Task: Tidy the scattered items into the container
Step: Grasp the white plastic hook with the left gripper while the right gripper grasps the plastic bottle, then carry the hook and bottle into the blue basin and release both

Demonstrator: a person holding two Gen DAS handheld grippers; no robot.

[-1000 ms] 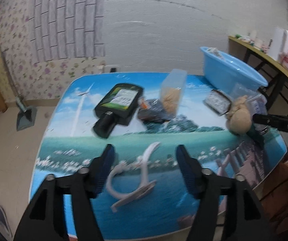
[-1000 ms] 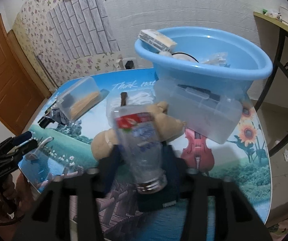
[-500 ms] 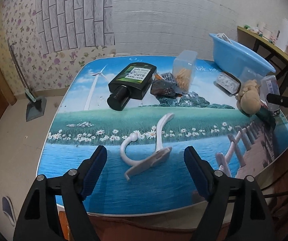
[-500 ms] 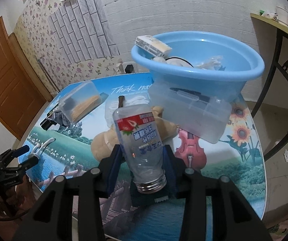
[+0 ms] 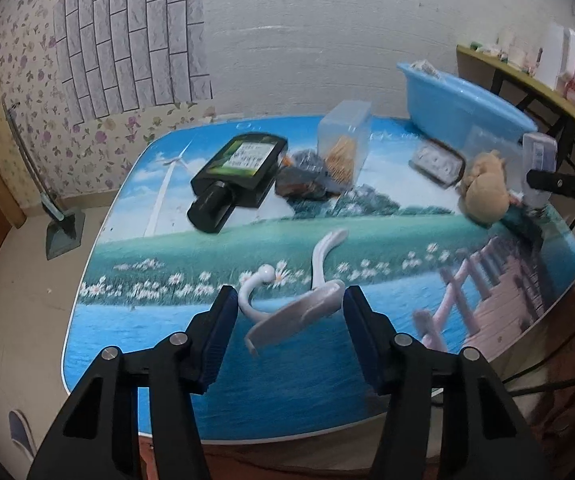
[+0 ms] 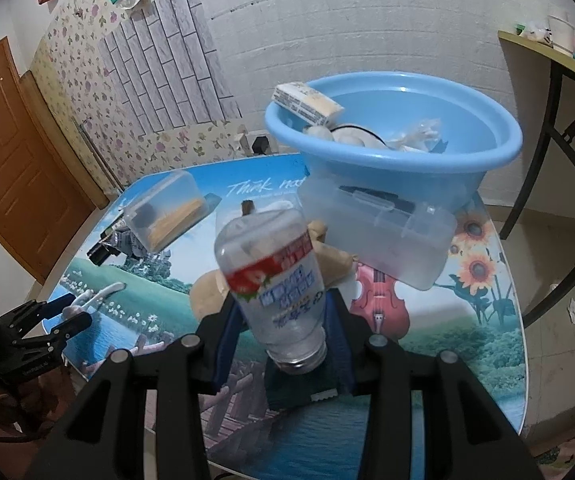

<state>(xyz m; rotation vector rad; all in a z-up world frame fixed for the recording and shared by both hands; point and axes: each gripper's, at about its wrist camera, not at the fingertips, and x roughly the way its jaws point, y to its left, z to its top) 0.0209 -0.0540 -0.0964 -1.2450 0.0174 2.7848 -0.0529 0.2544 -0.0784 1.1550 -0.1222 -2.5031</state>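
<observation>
My right gripper is shut on a clear plastic bottle with a red and blue label, held tilted above the table, short of the blue basin. The basin holds a small box and several other items. My left gripper is open, its fingers on either side of a white plastic hook lying on the table. The bottle and the basin also show at the right of the left wrist view.
On the table lie a black bottle, a clear box of sticks, a dark packet, a plush toy, a clear lidded case against the basin, and a small tin. A shelf stands right.
My left gripper has moved in over the white hook, which now lies between its fingers. My right gripper has lifted and tilted the bottle toward the basin.
</observation>
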